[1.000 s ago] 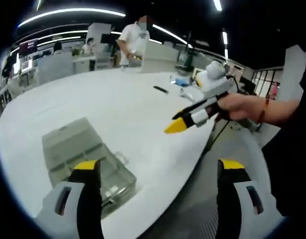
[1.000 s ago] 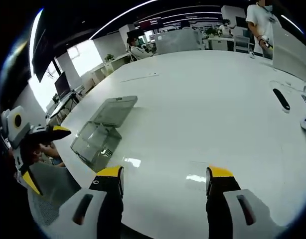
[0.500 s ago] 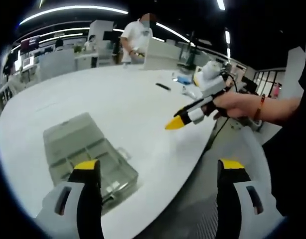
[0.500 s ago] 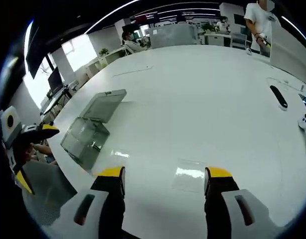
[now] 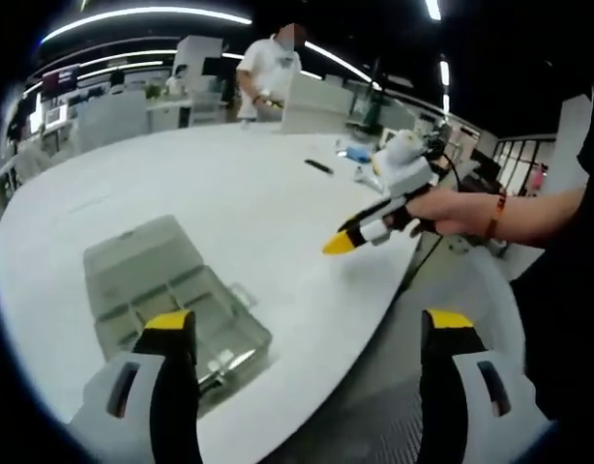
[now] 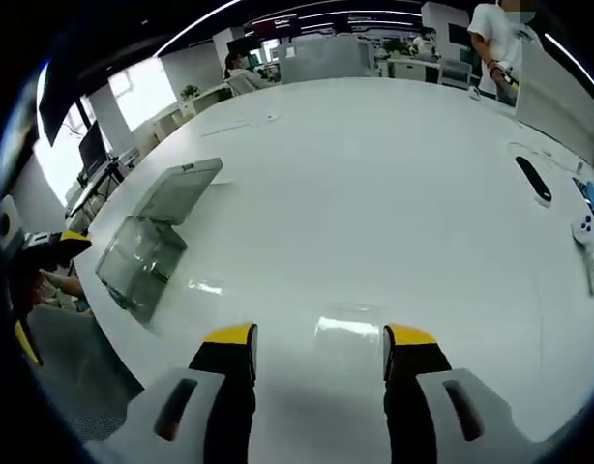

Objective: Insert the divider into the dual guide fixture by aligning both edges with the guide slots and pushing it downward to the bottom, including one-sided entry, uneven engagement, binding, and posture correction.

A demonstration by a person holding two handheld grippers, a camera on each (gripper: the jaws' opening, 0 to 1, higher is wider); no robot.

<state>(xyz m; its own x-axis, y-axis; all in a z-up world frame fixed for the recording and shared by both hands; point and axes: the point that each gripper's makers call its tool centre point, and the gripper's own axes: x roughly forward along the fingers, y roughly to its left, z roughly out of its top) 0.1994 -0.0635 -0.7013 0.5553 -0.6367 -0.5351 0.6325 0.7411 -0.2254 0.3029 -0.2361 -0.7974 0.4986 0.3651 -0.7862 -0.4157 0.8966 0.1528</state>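
A clear plastic fixture box with its lid folded open sits near the table's front edge, just beyond my left gripper, which is open and empty. In the right gripper view the same box lies at the left. The divider, a small transparent plate, lies flat on the white table. My right gripper is open and low over the table, with a jaw on either side of the plate's near edge. In the left gripper view a hand holds the right gripper, its yellow tip pointing down at the table.
The white table is wide, and its curved edge runs close to both grippers. A black bar-shaped object and a small white device lie far right. A person in a white shirt stands beyond the far side.
The right gripper has moved forward and down, so the divider now lies between its jaws, which stand slightly closer together. The left gripper has barely moved.
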